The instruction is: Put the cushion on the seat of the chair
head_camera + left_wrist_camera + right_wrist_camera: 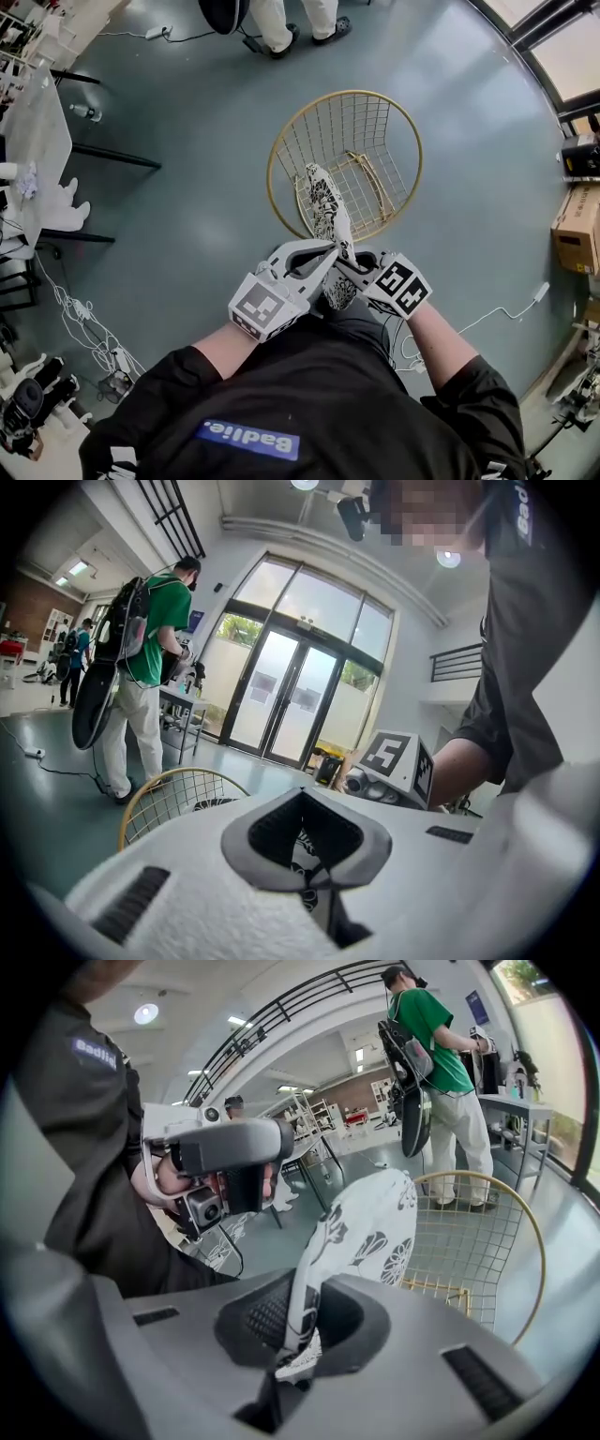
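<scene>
The cushion, white with a black floral print, hangs on edge in front of me, its upper part over the near rim of the gold wire chair. My left gripper is shut on the cushion's lower edge from the left; patterned fabric shows pinched between its jaws. My right gripper is shut on the same edge from the right, and the cushion rises out of its jaws. The chair stands just beyond the cushion, and its seat is bare.
A person in a green shirt stands beyond the chair, their legs at the top of the head view. A table and floor cables lie at the left, cardboard boxes at the right.
</scene>
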`<state>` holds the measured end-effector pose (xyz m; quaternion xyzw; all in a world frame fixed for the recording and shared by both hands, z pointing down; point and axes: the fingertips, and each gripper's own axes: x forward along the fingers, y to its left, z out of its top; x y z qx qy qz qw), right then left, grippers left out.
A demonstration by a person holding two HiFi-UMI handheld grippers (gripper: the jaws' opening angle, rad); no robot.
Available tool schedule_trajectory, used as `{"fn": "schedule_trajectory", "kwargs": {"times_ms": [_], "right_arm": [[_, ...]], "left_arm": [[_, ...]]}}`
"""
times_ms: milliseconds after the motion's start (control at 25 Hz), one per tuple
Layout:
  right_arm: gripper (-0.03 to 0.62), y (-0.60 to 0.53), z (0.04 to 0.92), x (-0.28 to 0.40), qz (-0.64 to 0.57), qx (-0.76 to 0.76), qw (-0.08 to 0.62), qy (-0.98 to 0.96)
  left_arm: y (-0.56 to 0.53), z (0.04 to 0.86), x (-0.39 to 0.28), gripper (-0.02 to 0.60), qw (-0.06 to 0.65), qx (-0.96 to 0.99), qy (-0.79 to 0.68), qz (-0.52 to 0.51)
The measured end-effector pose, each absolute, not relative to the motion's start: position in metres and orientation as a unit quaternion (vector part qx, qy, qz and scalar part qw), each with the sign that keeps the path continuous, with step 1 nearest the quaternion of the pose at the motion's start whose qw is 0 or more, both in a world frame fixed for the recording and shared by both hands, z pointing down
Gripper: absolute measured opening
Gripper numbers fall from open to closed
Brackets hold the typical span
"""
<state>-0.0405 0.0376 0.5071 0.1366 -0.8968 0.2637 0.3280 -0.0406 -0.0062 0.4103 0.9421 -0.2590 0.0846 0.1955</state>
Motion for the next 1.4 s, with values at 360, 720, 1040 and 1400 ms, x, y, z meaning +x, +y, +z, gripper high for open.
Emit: {"fn": "schedule_trajectory", "kwargs": {"times_ms": [360, 720, 1040, 1400], "right_arm": [[0.037, 0.007, 0.538, -0.006, 0.238, 0.105, 0.334, -0.906], [0.037, -0.041, 0.598, 0.052, 0.239, 0.106, 0.361, -0.895], [0.037, -0.078, 0.667, 0.087, 0.237, 0.109, 0.388, -0.884], [0.037, -0.103, 0.719, 0.100, 0.219, 0.094, 0.413, -0.879]], "left_arm": [[-0.035, 0.447, -0.021, 0.017, 0.211, 0.927, -0.291, 0.108], [-0.051, 0.492, 0.003, 0.017, 0.234, 0.903, -0.335, 0.134], [-0.071, 0.534, 0.023, 0.017, 0.246, 0.895, -0.347, 0.135], [-0.097, 0.646, 0.008, 0.017, 0.253, 0.869, -0.376, 0.198]]}}
